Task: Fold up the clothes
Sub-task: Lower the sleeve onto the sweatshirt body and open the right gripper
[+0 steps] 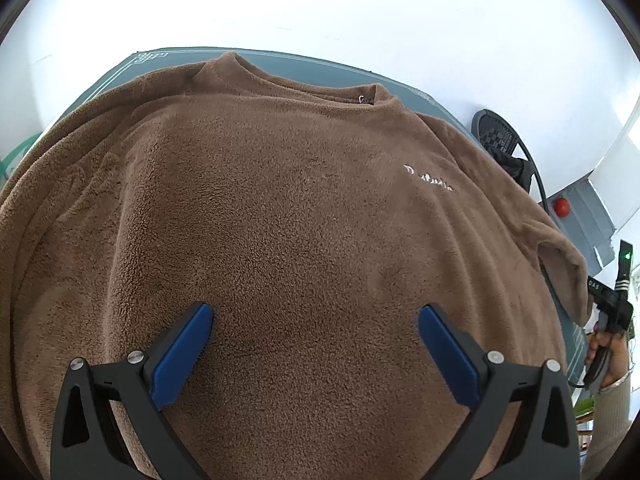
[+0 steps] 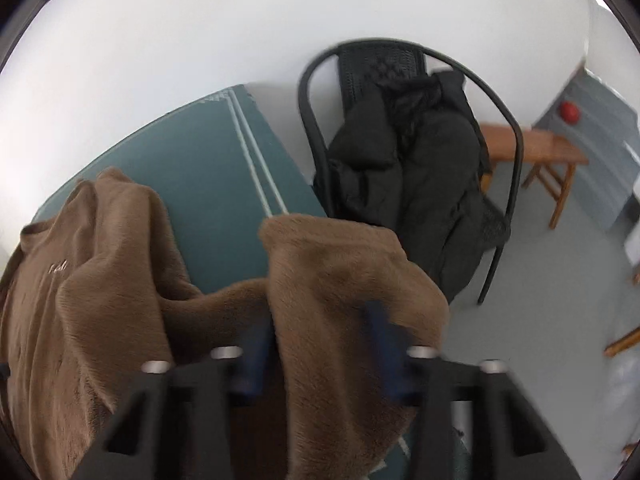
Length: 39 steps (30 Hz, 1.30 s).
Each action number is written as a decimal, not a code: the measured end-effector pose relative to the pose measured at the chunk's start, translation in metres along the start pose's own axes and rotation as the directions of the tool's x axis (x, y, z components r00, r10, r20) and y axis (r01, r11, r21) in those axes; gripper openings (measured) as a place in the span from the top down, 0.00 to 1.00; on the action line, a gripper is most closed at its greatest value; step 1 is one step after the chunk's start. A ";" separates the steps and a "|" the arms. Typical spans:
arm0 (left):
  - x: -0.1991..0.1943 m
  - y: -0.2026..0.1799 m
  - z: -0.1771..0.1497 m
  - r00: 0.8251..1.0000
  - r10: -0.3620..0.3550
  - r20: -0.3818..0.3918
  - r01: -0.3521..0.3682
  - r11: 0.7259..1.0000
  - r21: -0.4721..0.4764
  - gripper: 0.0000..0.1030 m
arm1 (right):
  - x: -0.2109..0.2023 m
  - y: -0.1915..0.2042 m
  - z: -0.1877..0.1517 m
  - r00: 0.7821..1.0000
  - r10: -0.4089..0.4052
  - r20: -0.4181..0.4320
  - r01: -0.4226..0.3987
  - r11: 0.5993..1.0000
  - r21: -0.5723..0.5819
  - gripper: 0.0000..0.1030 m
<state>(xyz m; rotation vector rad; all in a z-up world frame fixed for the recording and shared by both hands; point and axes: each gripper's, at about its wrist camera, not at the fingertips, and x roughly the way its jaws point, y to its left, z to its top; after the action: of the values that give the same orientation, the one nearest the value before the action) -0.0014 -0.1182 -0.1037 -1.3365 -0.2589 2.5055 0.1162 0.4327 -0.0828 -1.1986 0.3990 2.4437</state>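
Fleece sleeve (image 2: pixel 340 280) sits pinched in the right gripper (image 2: pixel 320 344); left gripper (image 1: pixel 316 320) hangs spread over the sweater (image 1: pixel 280 200). Thick pile could slip free, or the 1 unpinned body drag along.

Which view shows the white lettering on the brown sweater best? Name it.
The left wrist view: the lettering sits unobstructed on the sweater chest, though too small to read. The right wrist view shows it only as a tiny blurred mark near the edge.
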 end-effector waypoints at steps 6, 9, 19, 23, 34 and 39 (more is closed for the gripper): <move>0.000 0.000 0.001 1.000 -0.004 0.002 0.004 1.000 -0.007 0.00 | -0.046 0.004 0.007 0.985 0.027 0.169 -0.033 0.999 0.037 0.89; 0.001 0.000 0.003 1.000 -0.009 -0.009 0.009 1.000 -0.021 0.00 | -0.090 0.039 0.013 0.948 0.110 0.300 -0.100 0.994 -0.048 0.89; -0.019 0.004 0.010 0.935 -0.347 -0.075 0.326 0.924 -0.201 0.00 | -0.143 0.225 -0.037 0.819 0.525 0.232 -0.337 0.767 -0.546 0.89; -0.020 0.010 0.007 0.895 -0.440 -0.066 0.411 0.874 -0.259 0.00 | -0.117 0.275 -0.078 0.829 0.554 0.071 -0.368 0.637 -0.677 0.88; -0.015 0.032 -0.012 0.817 -0.573 -0.057 0.506 0.762 -0.405 0.00 | -0.075 0.272 -0.132 0.847 0.511 -0.145 -0.435 0.510 -0.742 0.70; -0.011 0.016 -0.019 0.797 -0.591 -0.123 0.498 0.759 -0.419 0.00 | -0.087 0.258 -0.150 0.840 0.534 -0.101 -0.411 0.503 -0.760 0.31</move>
<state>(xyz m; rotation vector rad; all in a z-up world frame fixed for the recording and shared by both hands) 0.0173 -0.1365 -0.1104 -1.4237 -0.9576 1.8225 0.1498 0.1240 -0.0812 -1.2956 -0.5140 3.3446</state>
